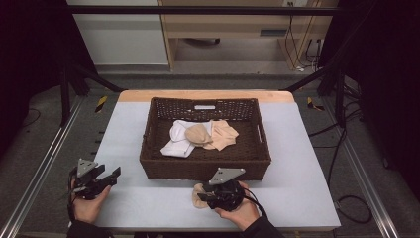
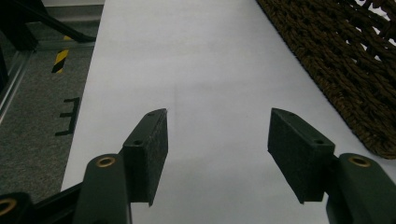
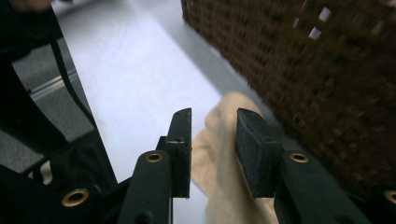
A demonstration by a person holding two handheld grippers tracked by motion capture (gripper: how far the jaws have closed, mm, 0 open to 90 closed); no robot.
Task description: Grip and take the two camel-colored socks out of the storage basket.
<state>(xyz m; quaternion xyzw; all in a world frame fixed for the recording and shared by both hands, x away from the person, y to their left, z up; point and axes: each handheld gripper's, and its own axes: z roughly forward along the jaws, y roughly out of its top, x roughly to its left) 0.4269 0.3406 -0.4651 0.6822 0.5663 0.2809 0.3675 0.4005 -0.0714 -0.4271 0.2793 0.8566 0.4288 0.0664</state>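
Observation:
A dark brown woven basket (image 1: 205, 167) stands mid-table, and its wall shows in the left gripper view (image 2: 355, 70) and the right gripper view (image 3: 303, 60). Inside it lie a white cloth (image 1: 177, 143) and beige cloths (image 1: 222, 135). Another beige cloth (image 1: 197, 190) lies on the table just before the basket's front wall. My right gripper (image 1: 201, 197) is down over this cloth (image 3: 227, 107), its jaws a little apart with the cloth between and under them (image 3: 214, 135). At the front left my left gripper (image 1: 112, 176) is held wide open over bare table (image 2: 217, 140).
The pale grey table top (image 1: 297, 148) has free room left and right of the basket. Beyond its left edge are a metal rail and grey floor (image 2: 28, 116). Dark frame bars and cables stand around the table.

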